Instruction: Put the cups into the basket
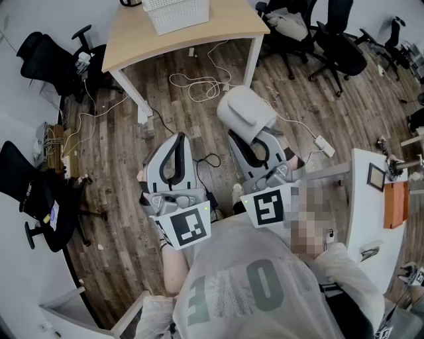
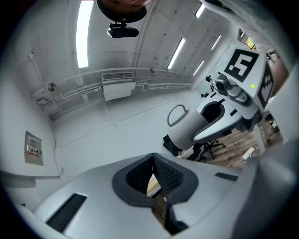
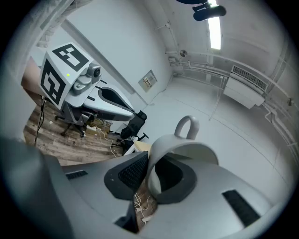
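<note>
The person stands back from the wooden counter [image 1: 132, 36], one tool in each hand, both held out over the plank floor [image 1: 119, 145]. The right tool [image 3: 148, 170] has a pale grey cup [image 1: 245, 112] clamped by its wall: one pad sits against the outside and the other reaches inside the mouth. The cup lies tipped on its side in the grip, with its handle sticking out beyond the jaws. The left tool [image 1: 177, 140] is just beside it, closed, the pads meeting at the tips with nothing between them.

The white slatted basket [image 1: 175, 13] sits on the far part of the counter, well apart from the cup. Loose white cables [image 1: 199, 86] trail across the floor between the counter legs and the tools. Black office chairs [image 1: 338, 40] stand off to the right and left of the counter.
</note>
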